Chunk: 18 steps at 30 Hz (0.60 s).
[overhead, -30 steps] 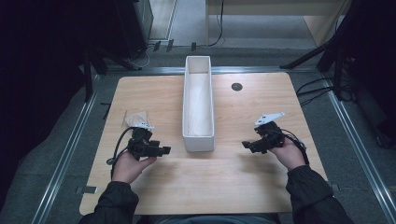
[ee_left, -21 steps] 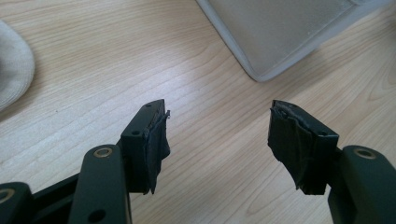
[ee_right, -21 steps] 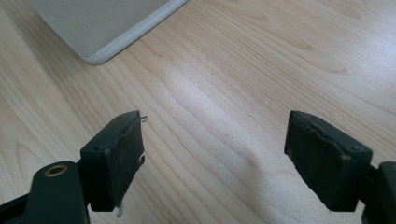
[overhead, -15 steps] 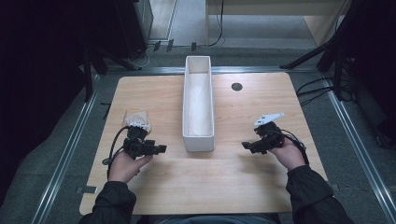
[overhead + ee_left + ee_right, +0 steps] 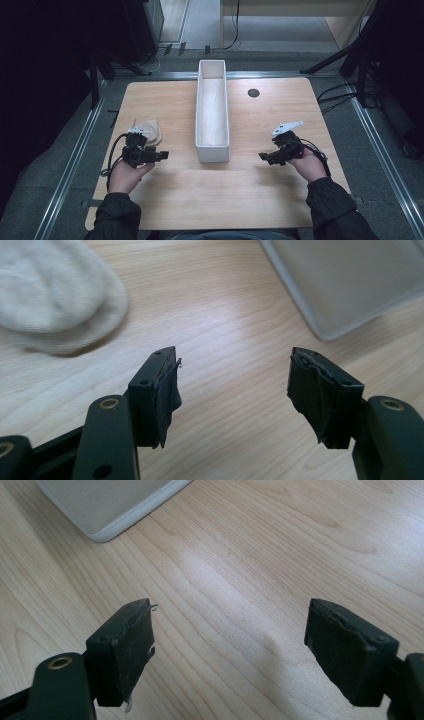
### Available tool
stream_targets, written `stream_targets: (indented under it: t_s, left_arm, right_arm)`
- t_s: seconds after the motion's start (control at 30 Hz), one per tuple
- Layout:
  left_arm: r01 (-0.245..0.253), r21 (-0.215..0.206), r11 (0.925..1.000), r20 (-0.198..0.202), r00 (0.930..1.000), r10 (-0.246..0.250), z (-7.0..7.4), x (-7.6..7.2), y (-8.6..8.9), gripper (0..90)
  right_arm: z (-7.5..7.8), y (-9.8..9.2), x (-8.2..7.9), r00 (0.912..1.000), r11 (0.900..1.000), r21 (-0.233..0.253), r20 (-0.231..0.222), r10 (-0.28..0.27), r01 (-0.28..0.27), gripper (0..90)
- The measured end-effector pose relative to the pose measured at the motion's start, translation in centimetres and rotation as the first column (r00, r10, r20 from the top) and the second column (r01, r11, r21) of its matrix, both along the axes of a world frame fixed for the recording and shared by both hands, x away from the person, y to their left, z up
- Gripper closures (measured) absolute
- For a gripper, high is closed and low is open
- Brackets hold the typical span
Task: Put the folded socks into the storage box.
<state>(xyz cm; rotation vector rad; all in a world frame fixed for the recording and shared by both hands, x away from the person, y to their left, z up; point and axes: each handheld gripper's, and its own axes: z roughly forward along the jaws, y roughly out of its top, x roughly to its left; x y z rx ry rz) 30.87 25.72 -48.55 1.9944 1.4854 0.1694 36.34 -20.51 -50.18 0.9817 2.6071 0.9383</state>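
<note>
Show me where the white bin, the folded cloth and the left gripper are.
white bin (image 5: 213, 149): high view, its near end wall.
folded cloth (image 5: 52, 292): left gripper view, middle of its fuzzy top.
left gripper (image 5: 232, 390): left gripper view, midway between its open jaws.

The table (image 5: 260, 200) is pale wood with fine brown grain, and a small black disc (image 5: 253, 93) sits on it at two o'clock. The long bin (image 5: 213, 150) at centre is white; the soft cloth (image 5: 55, 295) at nine o'clock is cream. Both grippers, left (image 5: 235, 390) and right (image 5: 227, 650), are black with brass-coloured rivets, and the sleeves (image 5: 335, 205) are dark.
</note>
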Motion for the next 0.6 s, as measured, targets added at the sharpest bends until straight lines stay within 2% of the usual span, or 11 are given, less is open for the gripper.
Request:
stream_targets:
  t_s: [0.17, 0.27, 0.37, 0.53, 0.6]
  left_arm:
    - [-0.039, 0.018, 0.9991, 0.002, 0.9992, 0.039, 0.2, 0.7, 0.8, 34.0]
    - [-0.066, 0.015, 0.9977, 0.009, 0.9978, 0.066, 0.4, 1.2, 1.2, 33.8]
    - [-0.09, 0.014, 0.9958, 0.006, 0.9959, 0.09, 0.4, 1.9, 1.5, 29.6]
    - [-0.098, 0.061, 0.9933, 0.01, 0.9952, 0.098, 0.1, 2.8, 1.6, 31.0]
    - [-0.103, 0.058, 0.993, -0.007, 0.9946, 0.104, -0.1, 3.2, 1.7, 31.0]
  right_arm:
    - [0.0, 0.1, 0.0, 1.0, 1.0, -0.007, -0.004, 0.004, -0.004, 19.5]
    - [-0.1, 0.1, 0.0, 1.0, 1.0, -0.015, 0.002, 0.007, -0.007, 19.5]
    - [-0.1, -0.1, 0.1, 1.0, 1.0, -0.024, 0.005, 0.0, 0.0, 19.5]
    - [-0.1, -0.2, 0.3, 1.0, 1.0, -0.022, 0.002, -0.007, 0.007, 19.5]
    - [0.0, -0.1, 0.2, 1.0, 1.0, -0.017, 0.007, 0.0, 0.0, 19.5]
